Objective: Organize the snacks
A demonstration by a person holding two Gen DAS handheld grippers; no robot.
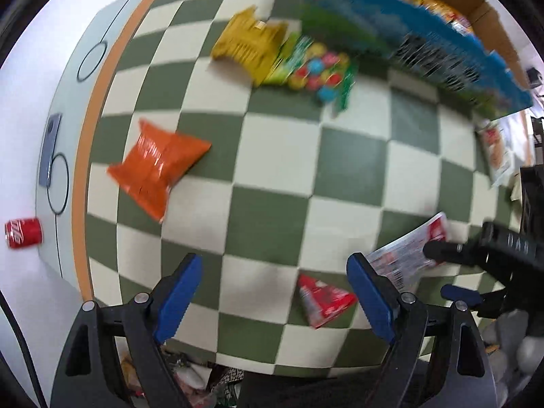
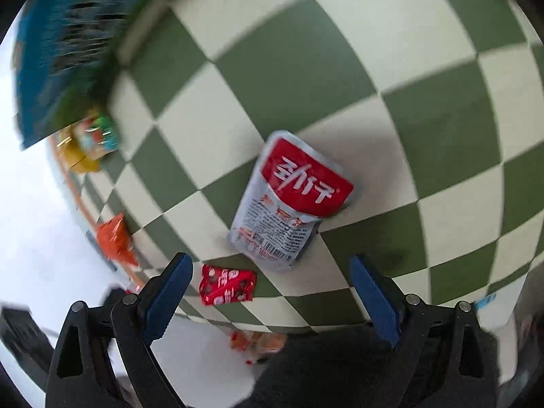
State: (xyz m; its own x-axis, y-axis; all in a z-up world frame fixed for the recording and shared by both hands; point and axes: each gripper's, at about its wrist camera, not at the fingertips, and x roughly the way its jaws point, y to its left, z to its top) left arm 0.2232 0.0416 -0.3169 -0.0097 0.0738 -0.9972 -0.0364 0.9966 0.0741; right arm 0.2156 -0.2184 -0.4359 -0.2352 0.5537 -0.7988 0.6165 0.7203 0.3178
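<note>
Green-and-cream checkered cloth [image 1: 282, 156] covers bench. Left hand-held gripper [image 1: 273, 292] jaws apart, nothing between, above small red packet [image 1: 323, 301]. Right hand-held gripper [image 2: 272, 292] jaws apart, empty, above grey-and-red pouch [image 2: 289, 200]. Orange bag [image 1: 158, 166] lies apart on left; yellow bag [image 1: 250, 46] touches candy bag [image 1: 316, 68] beside blue box [image 1: 408, 34].

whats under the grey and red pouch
Only the checkered cloth shows around the grey and red pouch, which lies flat. Anything directly beneath it is covered.

Home: checkered tablecloth [image 1: 278, 156], snack packets [image 1: 158, 165]
</note>
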